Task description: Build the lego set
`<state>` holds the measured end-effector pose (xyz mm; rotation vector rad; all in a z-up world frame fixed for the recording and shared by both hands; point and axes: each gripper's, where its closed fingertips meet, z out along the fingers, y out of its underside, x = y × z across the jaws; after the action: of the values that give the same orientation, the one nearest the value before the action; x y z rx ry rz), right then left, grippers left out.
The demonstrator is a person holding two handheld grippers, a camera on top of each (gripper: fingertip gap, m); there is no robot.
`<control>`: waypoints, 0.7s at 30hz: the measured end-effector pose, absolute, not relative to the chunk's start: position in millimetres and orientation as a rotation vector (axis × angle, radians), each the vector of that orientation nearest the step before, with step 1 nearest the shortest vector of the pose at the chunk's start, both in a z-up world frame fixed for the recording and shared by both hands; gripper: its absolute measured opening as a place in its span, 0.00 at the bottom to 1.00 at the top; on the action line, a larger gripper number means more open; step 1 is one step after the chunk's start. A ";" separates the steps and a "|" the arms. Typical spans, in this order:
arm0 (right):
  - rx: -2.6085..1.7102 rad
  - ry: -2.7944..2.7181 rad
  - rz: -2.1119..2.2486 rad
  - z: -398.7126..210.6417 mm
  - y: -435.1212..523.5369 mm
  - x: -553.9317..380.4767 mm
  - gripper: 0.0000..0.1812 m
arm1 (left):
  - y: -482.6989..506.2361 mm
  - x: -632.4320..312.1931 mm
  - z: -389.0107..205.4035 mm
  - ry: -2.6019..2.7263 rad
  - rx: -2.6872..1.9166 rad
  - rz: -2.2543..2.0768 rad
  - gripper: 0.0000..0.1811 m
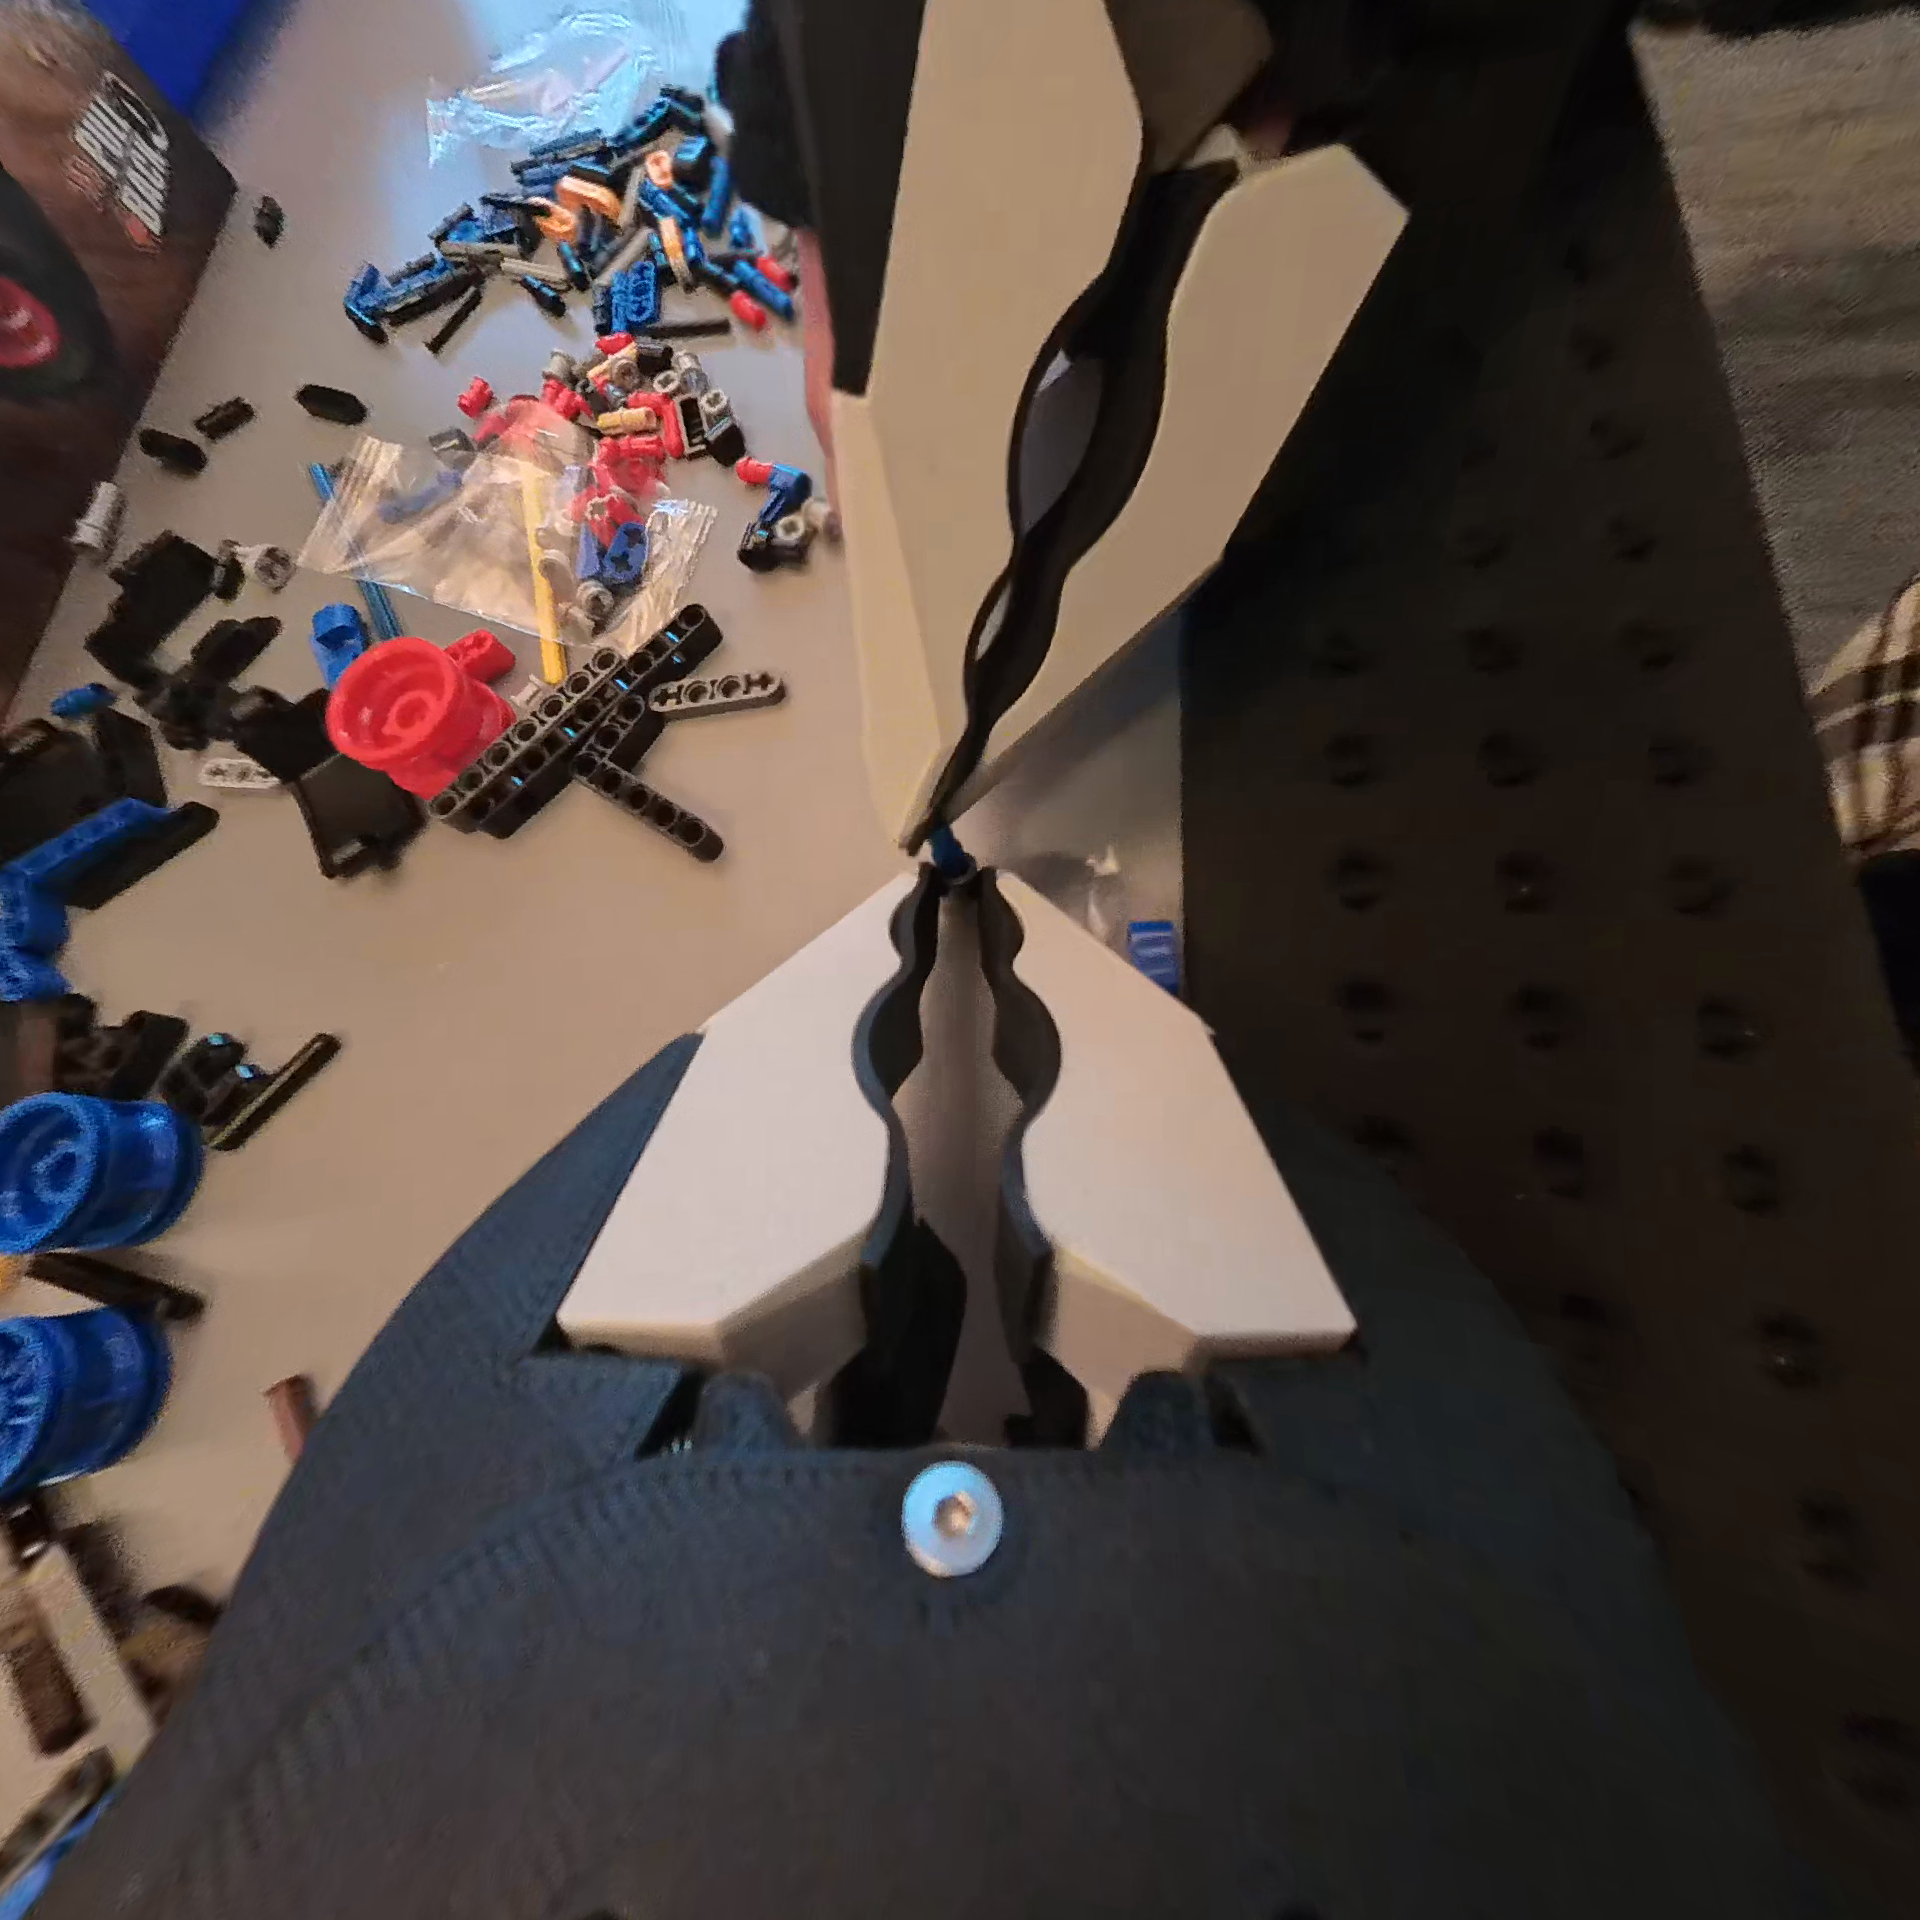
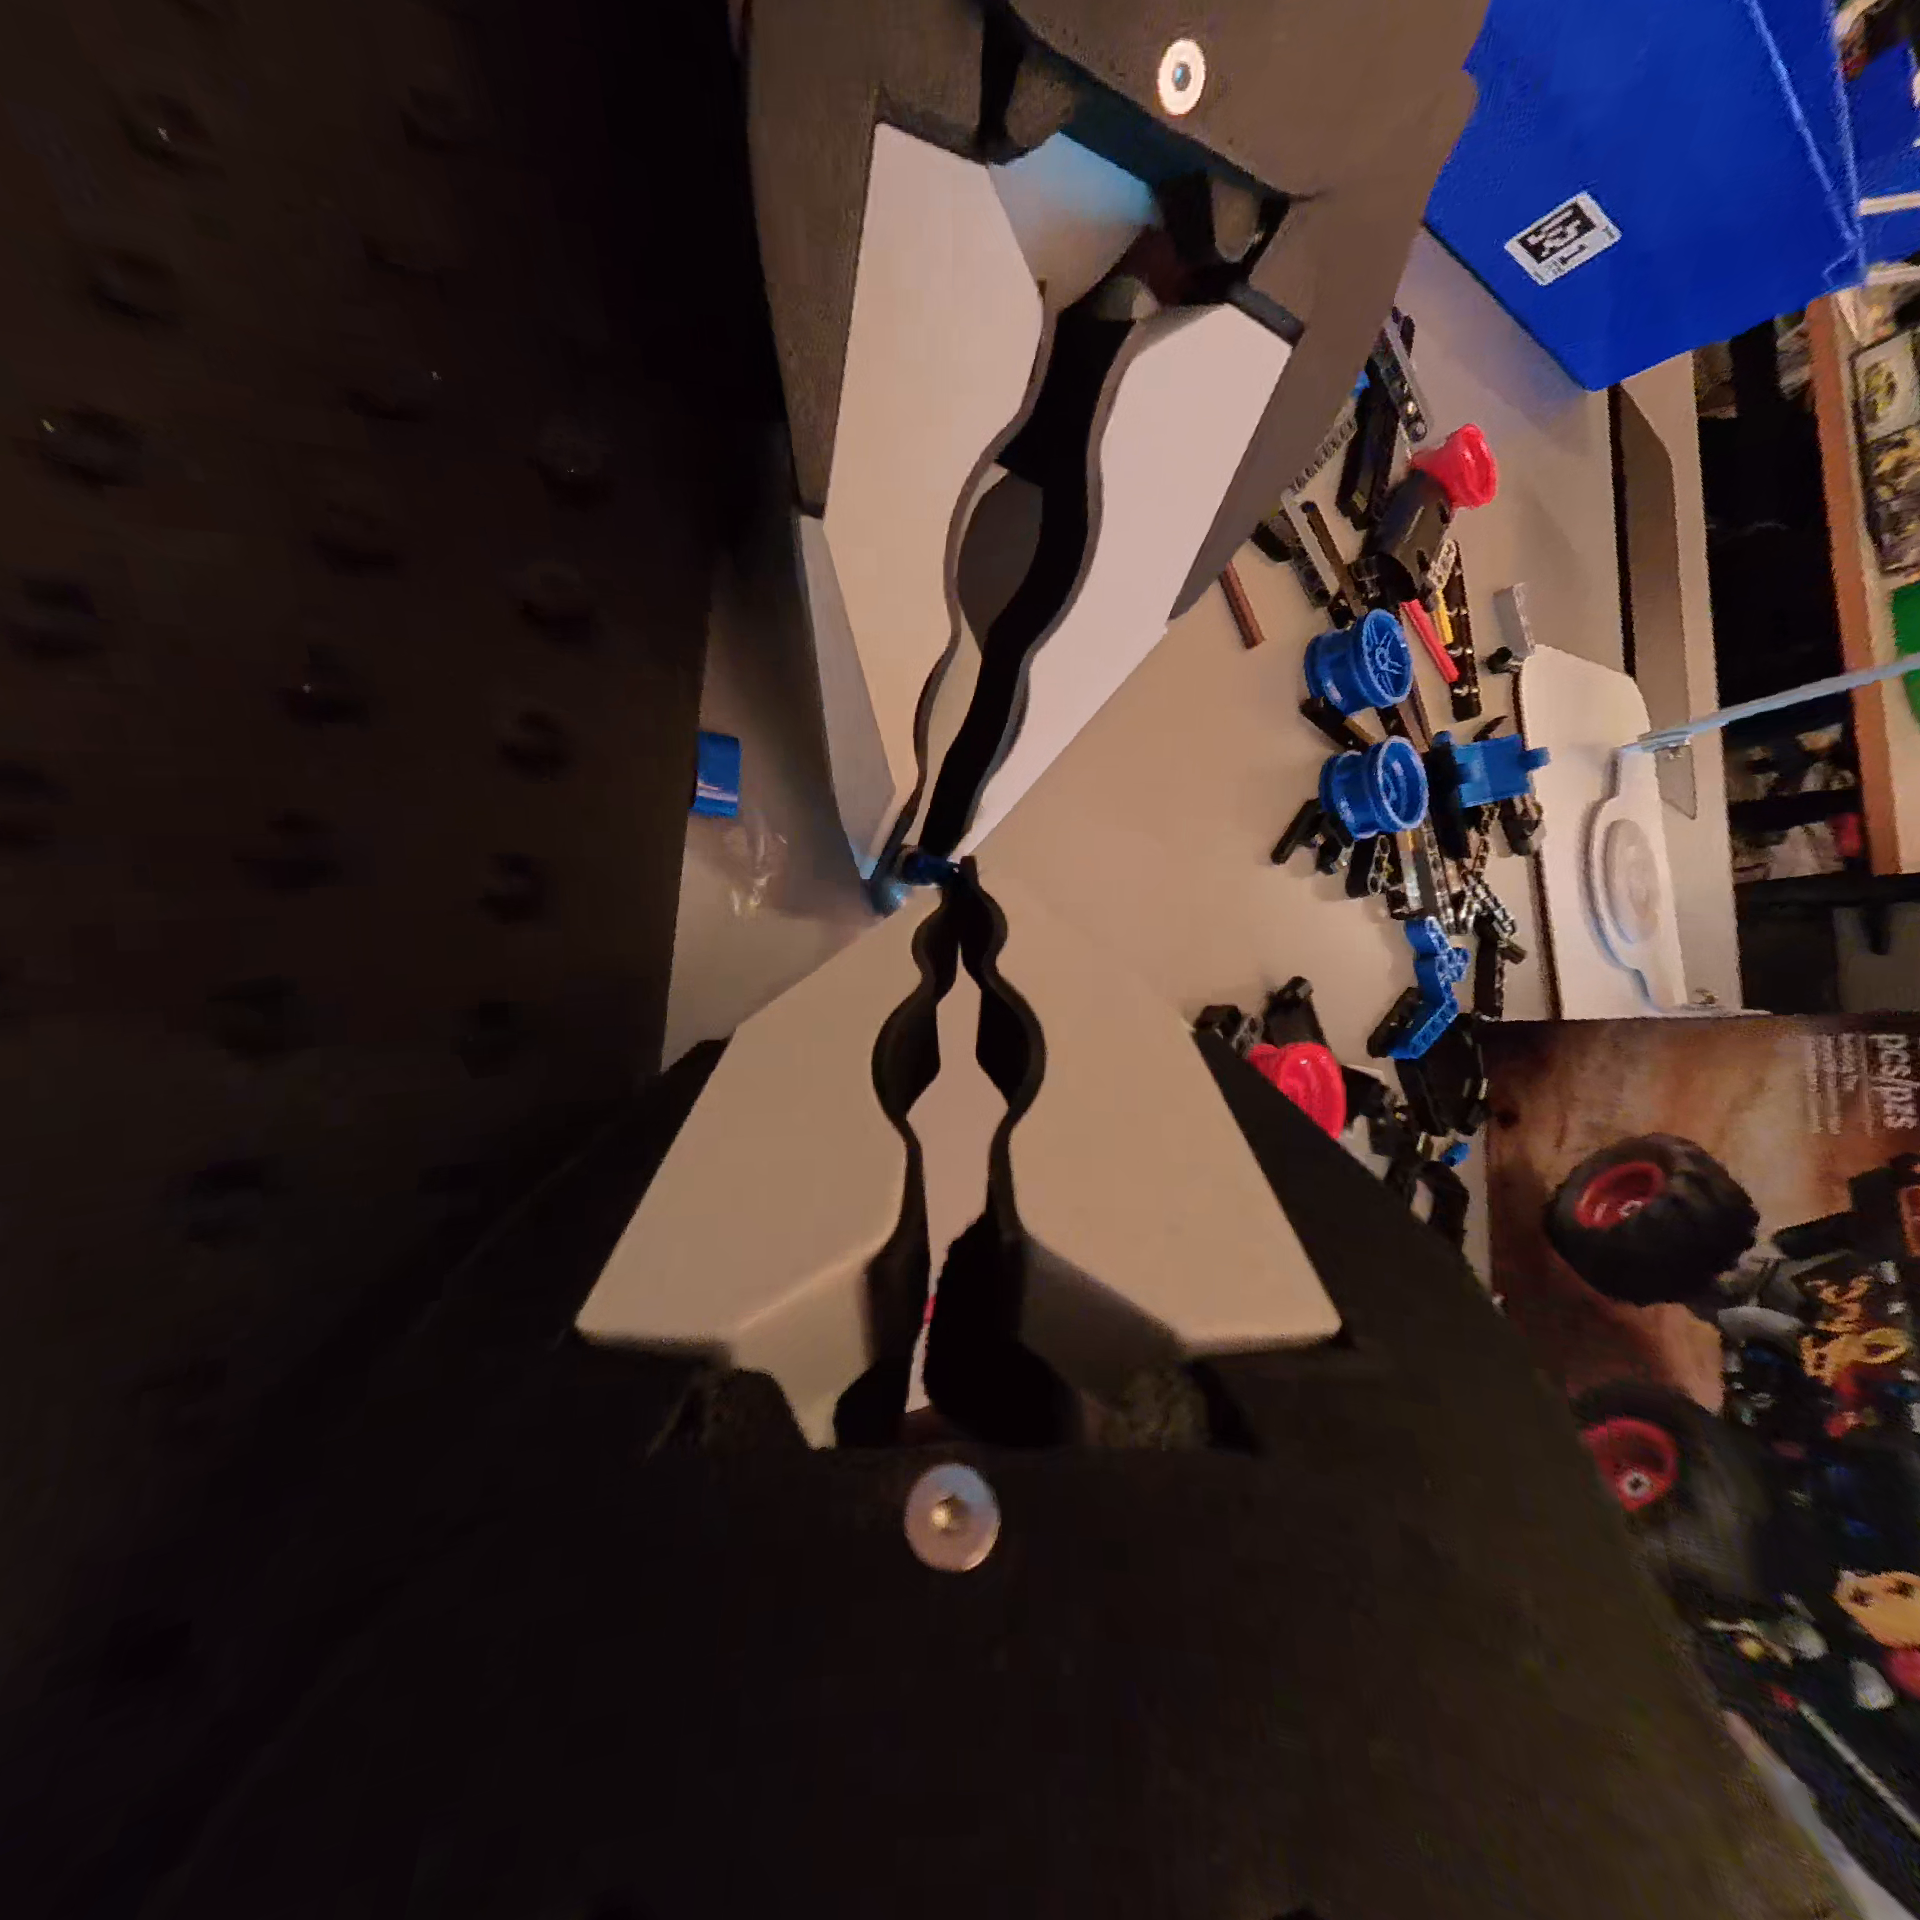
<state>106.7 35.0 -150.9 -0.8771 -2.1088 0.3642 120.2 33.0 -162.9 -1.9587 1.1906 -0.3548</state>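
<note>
Left gripper (image 1: 948, 881): closed at the tips on a small dark connector piece, seen from the left wrist view.
Right gripper (image 2: 958, 871): closed on a small blue pin (image 1: 948, 854), tip to tip with the left gripper above the table (image 1: 582, 956).
Blue pin: held between the 2 grippers, at the connector's end.
Loose Lego parts (image 1: 582, 343): scattered on the table, among them 1 red wheel hub (image 1: 416, 712) and 2 blue wheel hubs (image 2: 1356, 655).
Set box (image 2: 1704, 1351): lying at the table edge.
</note>
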 end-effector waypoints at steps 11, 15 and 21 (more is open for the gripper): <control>-1.006 -2.052 0.588 -144.4 35.9 114.9 0.00 | 35.4 125.0 -157.9 1.201 -1.949 -0.365 0.03; -1.057 -2.045 0.688 -142.4 34.1 117.7 0.04 | 34.2 125.9 -160.2 1.229 -1.948 -0.346 0.03; -1.094 -2.052 0.751 -143.2 31.0 116.0 0.02 | 36.5 125.6 -161.2 1.247 -1.939 -0.298 0.03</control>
<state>116.0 31.0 -143.2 -1.0943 -2.0523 0.7506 125.6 36.5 -161.2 -1.9386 1.2472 -0.2976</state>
